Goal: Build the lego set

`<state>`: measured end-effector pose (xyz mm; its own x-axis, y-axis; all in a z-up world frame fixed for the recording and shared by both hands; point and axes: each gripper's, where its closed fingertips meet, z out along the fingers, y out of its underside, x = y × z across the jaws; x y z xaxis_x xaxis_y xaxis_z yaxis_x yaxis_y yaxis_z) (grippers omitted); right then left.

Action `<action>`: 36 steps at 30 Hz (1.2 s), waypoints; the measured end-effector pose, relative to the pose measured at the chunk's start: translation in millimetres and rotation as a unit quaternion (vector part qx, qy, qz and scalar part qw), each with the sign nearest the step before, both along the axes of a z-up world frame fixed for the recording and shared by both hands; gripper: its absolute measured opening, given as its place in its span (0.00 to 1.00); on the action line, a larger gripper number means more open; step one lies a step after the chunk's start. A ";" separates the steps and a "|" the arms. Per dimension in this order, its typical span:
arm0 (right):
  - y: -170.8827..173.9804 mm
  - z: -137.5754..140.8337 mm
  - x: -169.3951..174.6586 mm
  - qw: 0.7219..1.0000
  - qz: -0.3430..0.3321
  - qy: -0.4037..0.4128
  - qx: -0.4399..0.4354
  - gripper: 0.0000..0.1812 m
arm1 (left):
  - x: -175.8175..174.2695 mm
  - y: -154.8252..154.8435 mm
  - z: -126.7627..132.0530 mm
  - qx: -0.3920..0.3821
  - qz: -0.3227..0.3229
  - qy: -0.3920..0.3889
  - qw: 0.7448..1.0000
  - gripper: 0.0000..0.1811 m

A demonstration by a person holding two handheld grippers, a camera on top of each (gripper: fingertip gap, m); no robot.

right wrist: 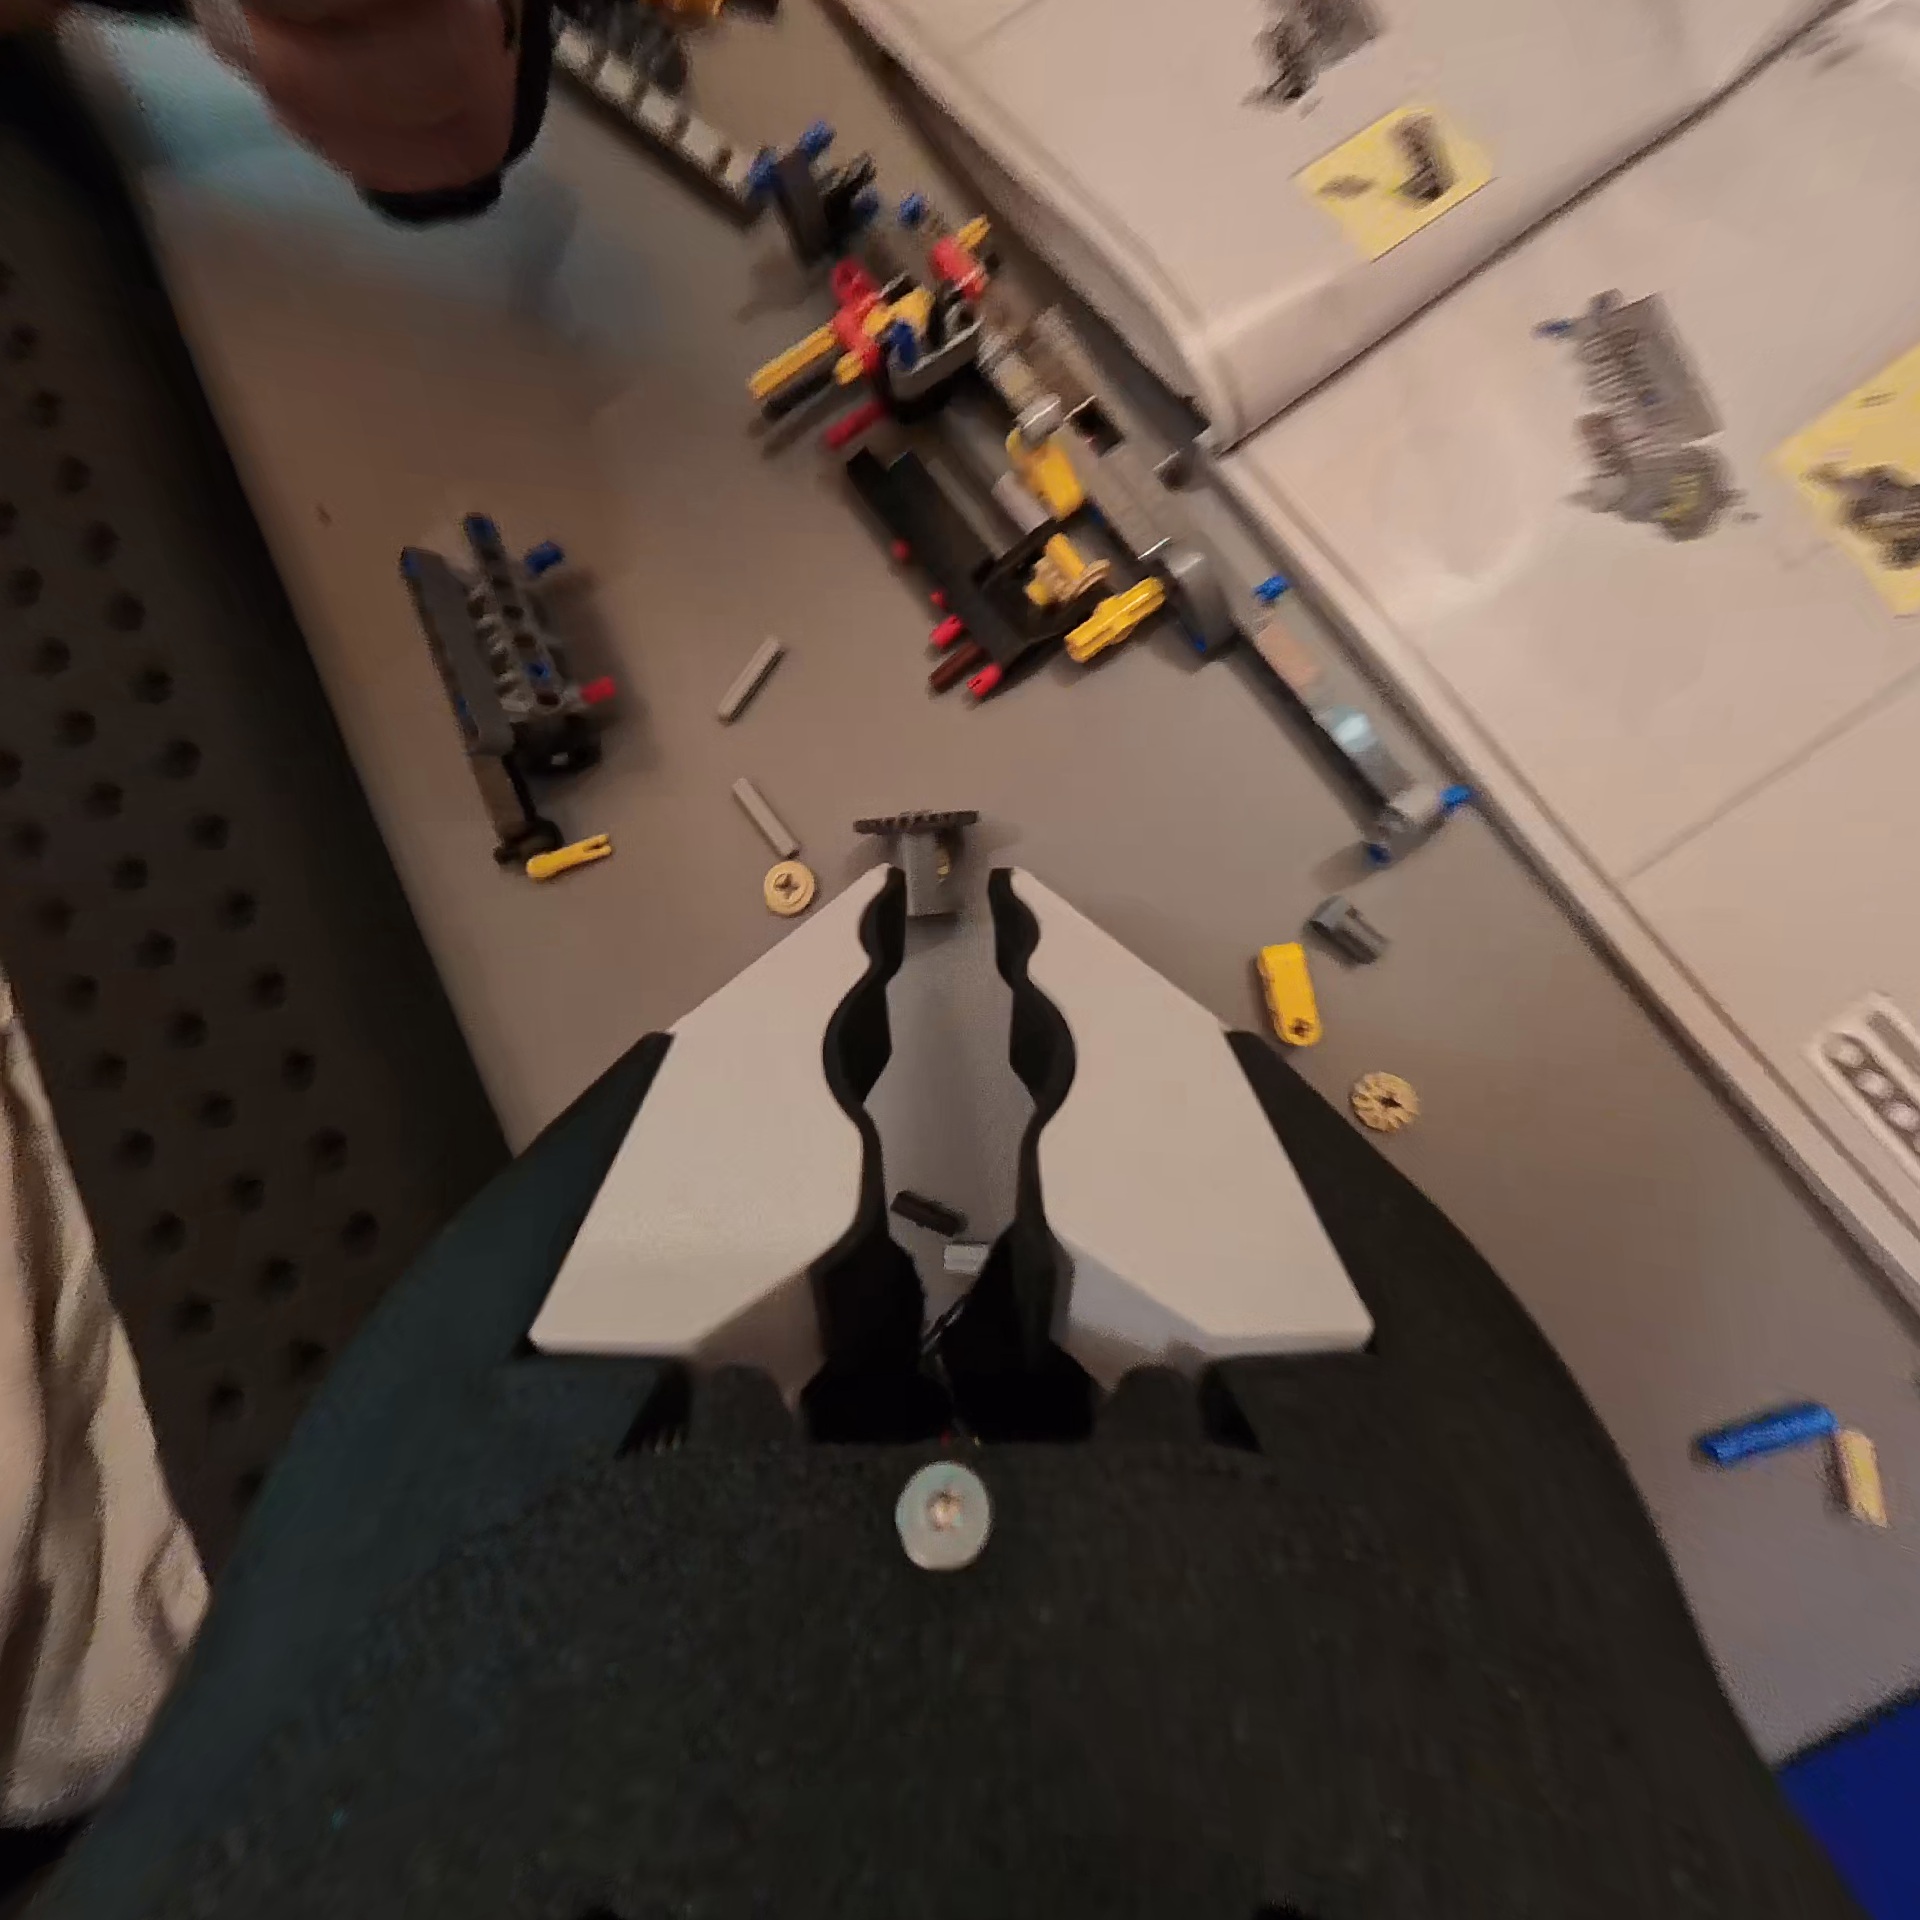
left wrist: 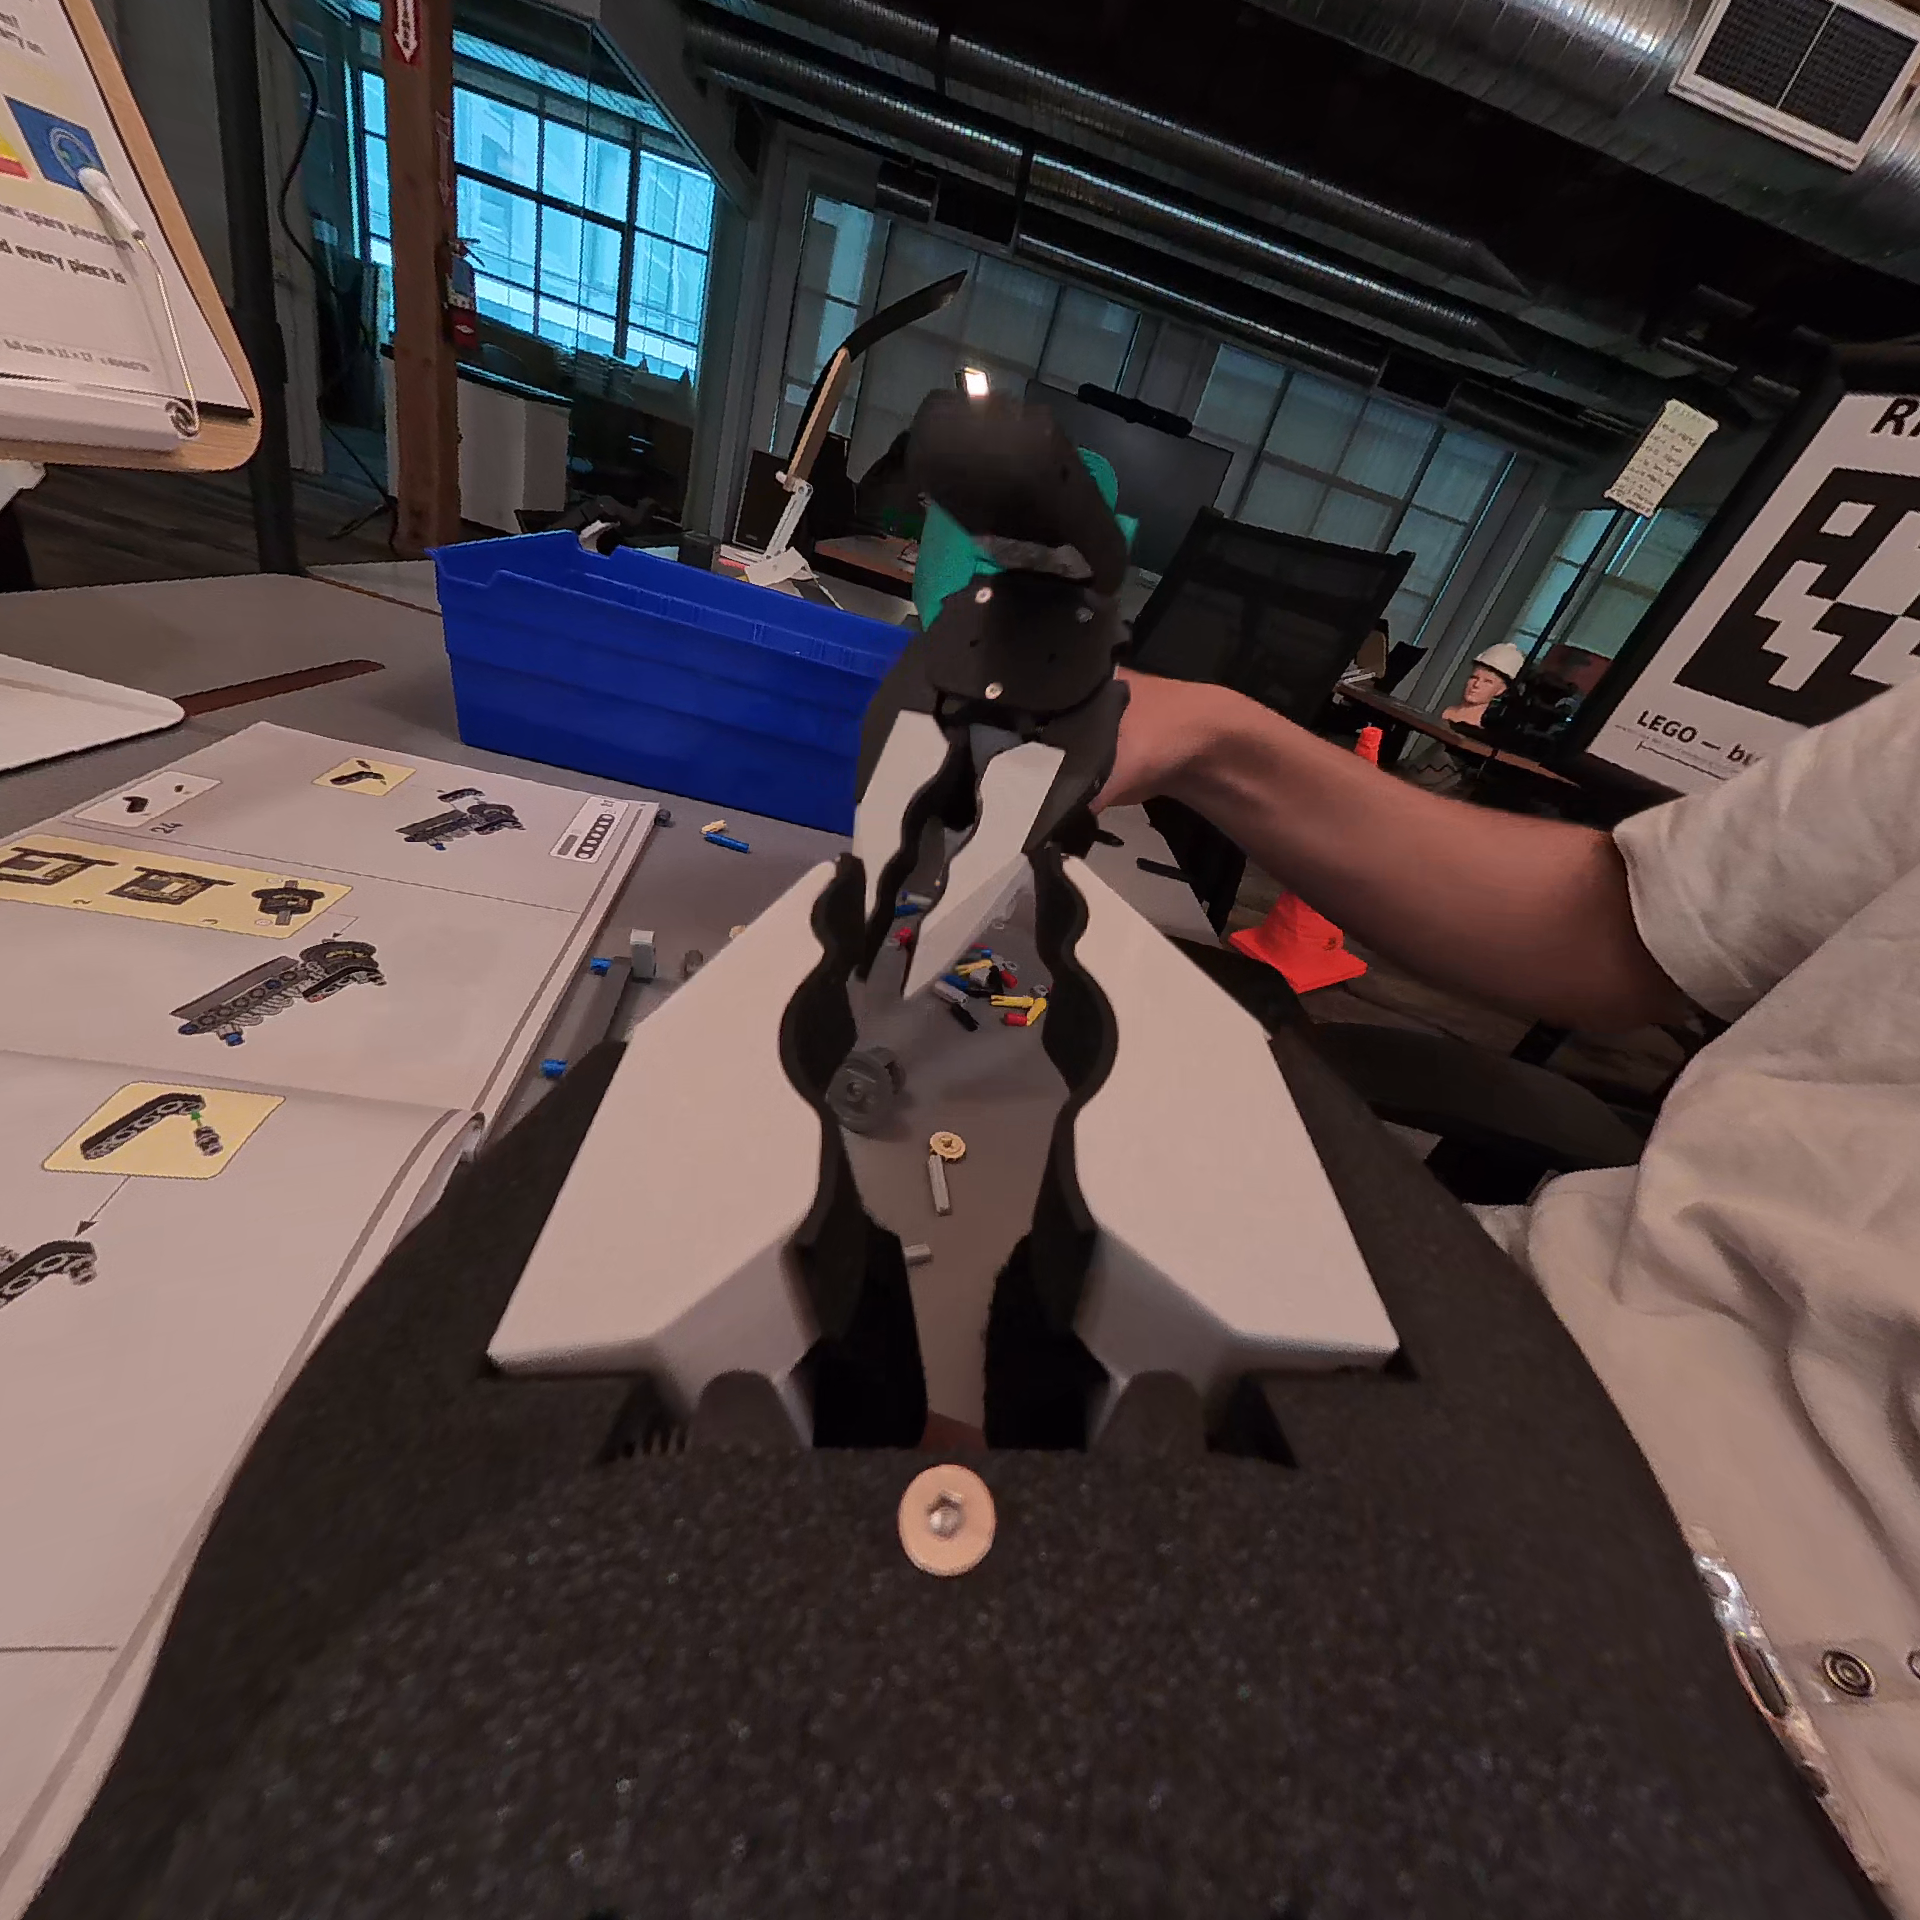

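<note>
In the left wrist view my left gripper [left wrist: 945,883] is open and empty, held above the grey table. A dark grey wheel-like piece [left wrist: 862,1091], a tan gear [left wrist: 945,1145] and a grey axle [left wrist: 938,1184] lie on the table between its fingers. The right gripper [left wrist: 888,977] hangs ahead, pointing down over loose coloured pieces [left wrist: 987,987]. In the right wrist view my right gripper [right wrist: 945,878] grips a small grey toothed piece [right wrist: 925,868] at its fingertips, above the table. A dark grey assembly with blue pins [right wrist: 509,665] and a larger black, yellow and red assembly [right wrist: 997,540] lie beyond.
An open instruction booklet [left wrist: 260,987] lies to the left; it also shows in the right wrist view [right wrist: 1558,520]. A blue bin [left wrist: 644,675] stands behind. An orange cone [left wrist: 1294,940] and a person's arm [left wrist: 1403,873] are on the right. Loose pins and gears [right wrist: 1384,1099] are scattered about. Across from one pair of fingers to the other is roughly 15 cm.
</note>
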<state>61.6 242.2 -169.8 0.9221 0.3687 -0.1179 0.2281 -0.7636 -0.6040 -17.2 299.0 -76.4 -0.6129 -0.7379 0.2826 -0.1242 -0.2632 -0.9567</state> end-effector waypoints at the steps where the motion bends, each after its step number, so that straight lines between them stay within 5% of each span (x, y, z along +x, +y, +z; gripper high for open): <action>1: 1.7 8.1 6.5 0.999 -0.029 -0.007 0.029 0.09 | 0.7 0.1 -2.1 0.003 0.002 0.008 1.000 0.17; 4: 7.4 37.8 31.5 0.976 -0.151 -0.013 0.155 0.09 | 4.3 1.1 -11.5 0.020 0.017 0.039 0.999 0.17; 7: 1.9 63.5 53.5 0.921 -0.256 0.002 0.294 0.18 | 11.5 5.6 -23.4 0.038 0.050 0.079 0.995 0.17; 10: -15.2 62.1 80.4 0.869 -0.342 -0.014 0.359 0.17 | 17.0 10.1 -32.5 0.049 0.084 0.113 0.989 0.16; 24: -27.3 30.7 102.4 0.871 -0.394 0.041 0.292 0.10 | 26.2 26.0 -55.3 0.155 0.160 0.146 0.964 0.14; 36: -18.7 21.9 89.6 0.889 -0.371 0.026 0.265 0.10 | 26.1 34.1 -50.0 0.121 0.161 0.152 0.968 0.14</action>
